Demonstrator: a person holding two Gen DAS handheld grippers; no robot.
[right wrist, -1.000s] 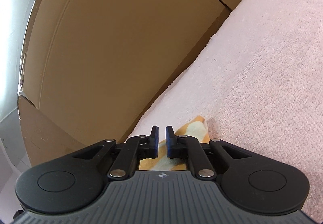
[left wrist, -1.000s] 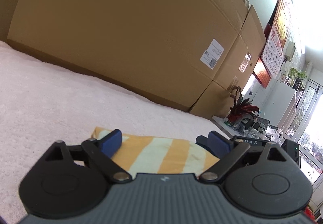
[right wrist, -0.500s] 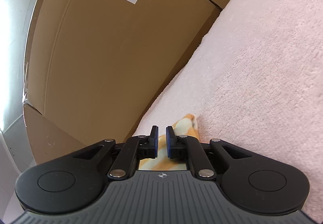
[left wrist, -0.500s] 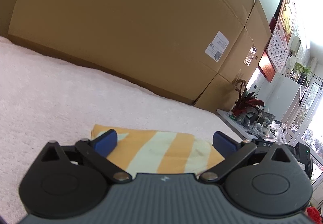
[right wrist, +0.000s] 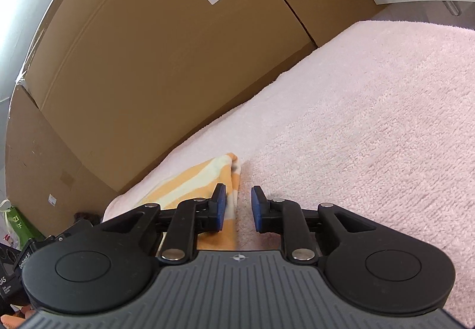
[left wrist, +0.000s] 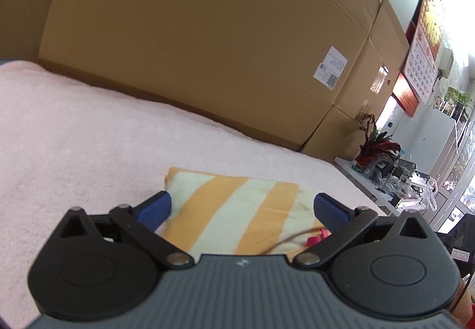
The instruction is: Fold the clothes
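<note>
The right gripper [right wrist: 239, 205] has parted its blue pads, pressed nearly together a second ago, and the left gripper [left wrist: 242, 204] has spread wider. In the left wrist view, that gripper hangs with jaws wide apart over a folded orange-and-cream striped cloth [left wrist: 237, 210] lying flat on a pale pink towel [left wrist: 83, 136], cardboard boxes [left wrist: 207, 41] behind. In the right wrist view, the slightly open jaws straddle the cloth's right edge [right wrist: 204, 177], gripping nothing.

Folded garment [left wrist: 237, 210] on blanket [left wrist: 74, 136] — cardboard boxes [left wrist: 207, 47] behind
</note>
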